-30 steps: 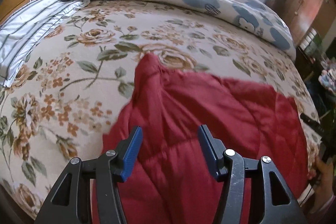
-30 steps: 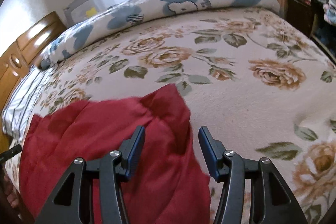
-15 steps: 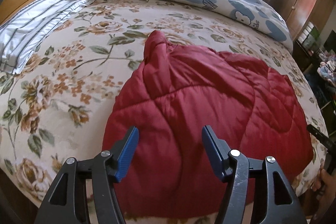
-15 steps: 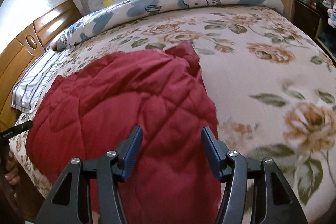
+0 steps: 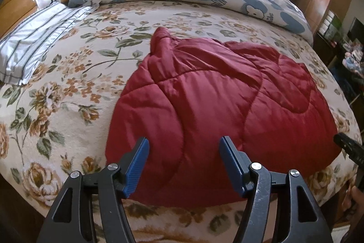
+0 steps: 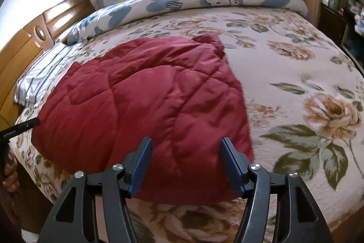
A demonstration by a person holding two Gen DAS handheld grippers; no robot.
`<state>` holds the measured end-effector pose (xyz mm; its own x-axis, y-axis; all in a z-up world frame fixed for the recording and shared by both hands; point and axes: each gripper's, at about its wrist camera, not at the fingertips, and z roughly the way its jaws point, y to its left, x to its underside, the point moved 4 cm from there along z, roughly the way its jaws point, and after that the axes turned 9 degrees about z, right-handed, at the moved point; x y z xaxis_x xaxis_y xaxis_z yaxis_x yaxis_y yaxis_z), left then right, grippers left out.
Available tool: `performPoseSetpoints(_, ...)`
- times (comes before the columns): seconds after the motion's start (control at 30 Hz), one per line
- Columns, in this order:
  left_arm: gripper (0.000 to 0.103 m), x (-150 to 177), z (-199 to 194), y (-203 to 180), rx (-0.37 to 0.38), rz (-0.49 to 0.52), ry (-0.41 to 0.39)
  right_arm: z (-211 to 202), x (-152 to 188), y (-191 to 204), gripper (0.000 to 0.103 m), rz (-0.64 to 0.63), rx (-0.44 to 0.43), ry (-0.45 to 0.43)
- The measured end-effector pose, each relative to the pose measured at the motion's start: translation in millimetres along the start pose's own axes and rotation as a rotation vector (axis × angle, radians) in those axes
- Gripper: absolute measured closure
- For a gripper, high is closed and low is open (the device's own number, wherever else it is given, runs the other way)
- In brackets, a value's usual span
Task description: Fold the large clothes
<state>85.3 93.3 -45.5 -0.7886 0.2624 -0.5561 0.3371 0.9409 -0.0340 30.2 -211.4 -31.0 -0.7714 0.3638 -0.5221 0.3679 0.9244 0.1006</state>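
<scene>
1. A red quilted garment [image 5: 216,101] lies folded over in a rumpled mound on a floral bedspread [image 5: 68,83], ahead of and beneath both pairs of fingers.
2. The left gripper [image 5: 184,163] and right gripper [image 6: 185,162] hold nothing; their jaws have just been opening and stand partly apart above the cloth.
3. This looks like the pause after one fold; next, a fresh edge needs pinching (probably the near hem).
4. Only the right view shows the garment's right edge [image 6: 241,92] clearly; the left view shows a raised far corner [image 5: 161,34].
</scene>
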Motion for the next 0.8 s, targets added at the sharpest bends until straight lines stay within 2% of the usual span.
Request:
performPoseSetpoints(0.23, 0.029, 3.0, 1.3, -20.8, 0.016, 0.056, 0.015, 7.9, 1.7, 30.5, 0.040, -0.064, -0.029, -0.004)
performPoseSetpoints(0.4, 0.023, 0.6, 3.4, -27.9, 0.009, 0.056, 0.028, 11.8, 2.7, 46.3, 0.039, -0.113, -0.026, -0.008)
performPoseSetpoints(0.8, 0.008, -7.2, 17.3, -53.9, -0.006, 0.094, 0.060, 22.4, 5.4, 65.9, 0.027, -0.163, -0.020, -0.010)
